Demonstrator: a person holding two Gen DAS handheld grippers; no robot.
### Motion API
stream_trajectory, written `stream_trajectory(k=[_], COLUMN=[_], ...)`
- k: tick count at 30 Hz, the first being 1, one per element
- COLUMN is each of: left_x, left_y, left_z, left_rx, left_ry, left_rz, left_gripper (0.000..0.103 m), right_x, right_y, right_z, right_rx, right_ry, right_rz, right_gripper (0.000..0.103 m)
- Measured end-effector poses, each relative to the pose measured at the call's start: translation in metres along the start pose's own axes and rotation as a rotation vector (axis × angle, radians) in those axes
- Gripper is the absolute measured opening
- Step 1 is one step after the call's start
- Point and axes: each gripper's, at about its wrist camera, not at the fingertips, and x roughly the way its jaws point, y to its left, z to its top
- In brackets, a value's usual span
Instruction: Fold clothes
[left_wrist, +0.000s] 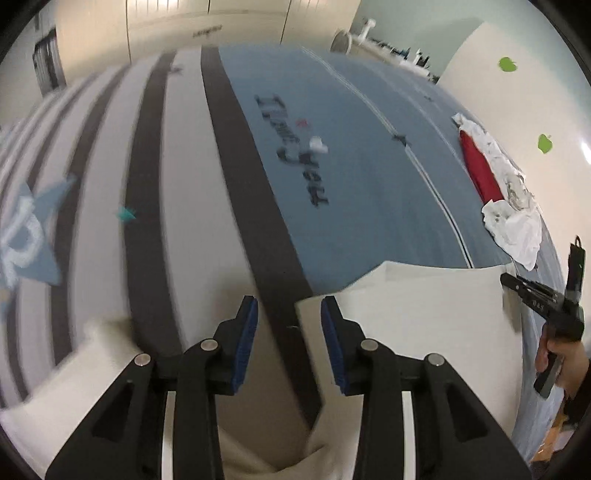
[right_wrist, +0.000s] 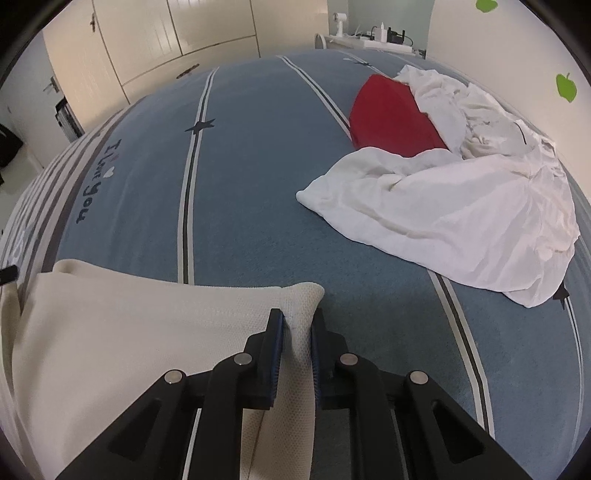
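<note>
On a bed spread with a blue striped cover, a cream knit garment lay flat at the near edge, and the step in hand appeared to be the taking up of its corners for a fold. The right tongs were closed on the garment's far right corner, the cloth bunched and pinched between the blue pads. The left tongs stood partly apart and held nothing: the garment's other corner sat just ahead of their right pad, not between the two, with the cover's dark stripe showing through the gap. The left wrist view was smeared, which suggested that hand was in motion. At the right edge of that view a hand gripped the handle of the other tool. Well beyond the right tongs, a crumpled white garment and a red one waited in a heap near the wall. The next move, by this evidence, called for the left tongs to shift toward their right until the loose corner sat between the pads, then close on it, so both corners could be lifted together and carried over; an uneven lift would likely skew the fold.
</note>
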Motion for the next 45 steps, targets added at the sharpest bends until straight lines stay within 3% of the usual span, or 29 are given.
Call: stream_trajectory(k=[3,5,6,12,14,17,20,26,29,34,37,40,42,45], left_x=[0.018,0.022,0.025,-0.010,-0.014,-0.010,-0.016,-0.027,-0.037,-0.063,-0.083,-0.096,-0.104,-0.113], left_y=[-0.006,-0.011,-0.014,-0.036,-0.038,-0.028,-0.015,-0.013,0.007,0.071,0.107,0.149,0.178,0.216], left_z=[-0.002,-0.001,0.001,0.034,0.040,0.048,0.049,0.031,0.011,-0.034,-0.057,-0.083,-0.102,-0.130], left_rx=[-0.040,-0.031,-0.018,0.048,0.048,-0.041,-0.109,-0.026,-0.023,-0.110,-0.142,-0.206,-0.248,-0.336], left_ry=[0.035,0.043,0.044,-0.154,-0.151,-0.133,-0.161,-0.157,-0.141,-0.114,-0.120,-0.081,-0.061,-0.031], left_rz=[-0.026,-0.013,0.016,0.126,0.123,0.124,0.147,0.162,0.198,0.285,0.357,0.426,0.502,0.543], left_gripper=[0.029,0.005,0.004,0.003,0.004,0.007,0.020,0.020,0.020,0.021,0.022,0.024,0.024,0.025], right_x=[0.003,0.003,0.004,0.002,0.004,0.007,0.008,0.001,-0.011,-0.027,-0.032,-0.035,-0.034,-0.023], right_y=[-0.002,-0.003,-0.004,-0.008,-0.009,-0.007,-0.010,-0.025,-0.030,-0.051,-0.058,-0.036,-0.019,-0.005], right_z=[0.001,0.001,0.001,0.002,0.002,0.003,0.005,0.014,0.012,0.011,0.005,-0.004,-0.011,-0.021], right_rx=[-0.008,-0.011,-0.009,-0.006,-0.003,-0.016,0.008,0.039,0.028,0.081,0.094,0.023,-0.026,-0.008], right_ry=[0.000,-0.003,-0.006,-0.019,-0.016,-0.012,-0.007,-0.028,-0.050,-0.072,-0.049,-0.028,-0.017,0.013], right_rz=[0.003,0.008,0.012,0.024,0.026,0.015,0.023,0.018,-0.008,-0.078,-0.048,0.012,0.001,0.023], right_gripper=[0.013,0.013,0.013,0.013,0.013,0.013,0.013,0.026,0.029,0.031,0.031,0.033,0.034,0.034])
